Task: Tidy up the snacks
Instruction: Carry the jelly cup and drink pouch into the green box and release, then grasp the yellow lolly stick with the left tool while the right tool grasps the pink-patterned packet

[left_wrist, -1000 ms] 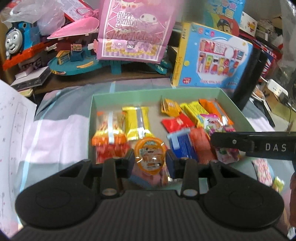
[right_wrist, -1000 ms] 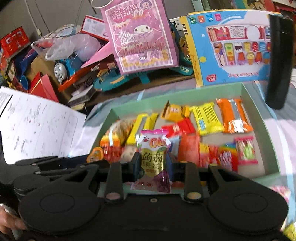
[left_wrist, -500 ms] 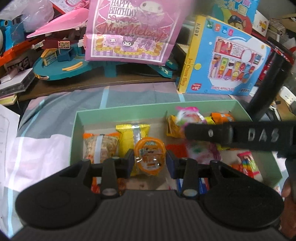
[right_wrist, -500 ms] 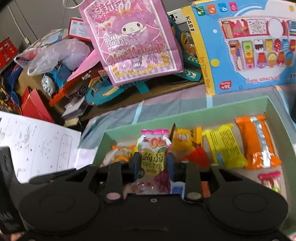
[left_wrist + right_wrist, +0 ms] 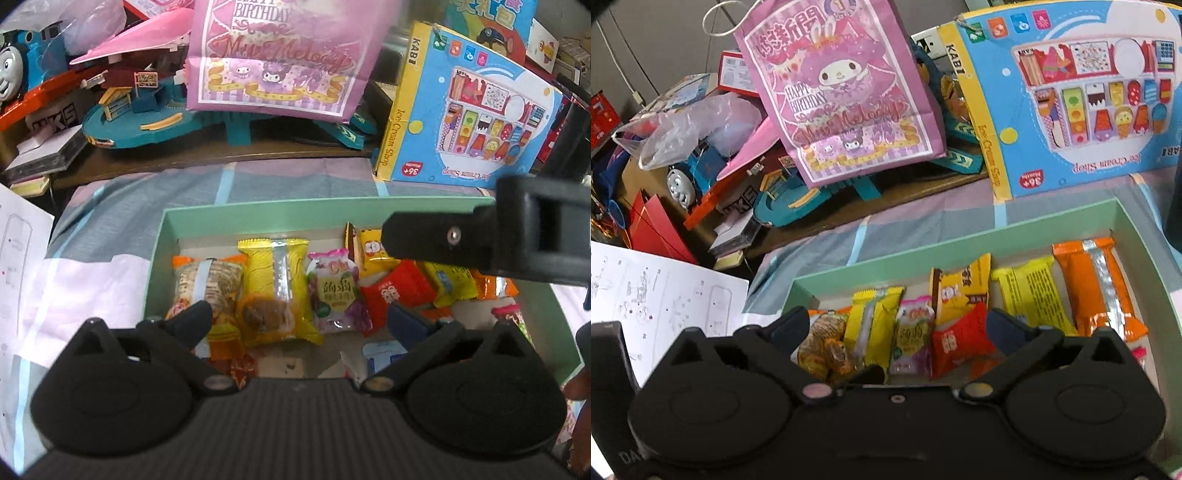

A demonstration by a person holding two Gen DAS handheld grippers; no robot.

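Over green box [image 5: 168,236], both hand-held grippers [image 5: 301,317] [image 5: 895,325] just opened wide, empty.

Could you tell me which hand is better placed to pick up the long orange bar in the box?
Probably right: both tongs have just opened and hold nothing, but the right tongs sit nearer the orange bar at the right end of the box and block the left tongs.

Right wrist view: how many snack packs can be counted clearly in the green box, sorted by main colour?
yellow packs: 3
orange pack: 1
red pack: 1
pink-purple pouch: 1
clear pack with orange ends: 1
Total: 7. Others are too hidden to count.
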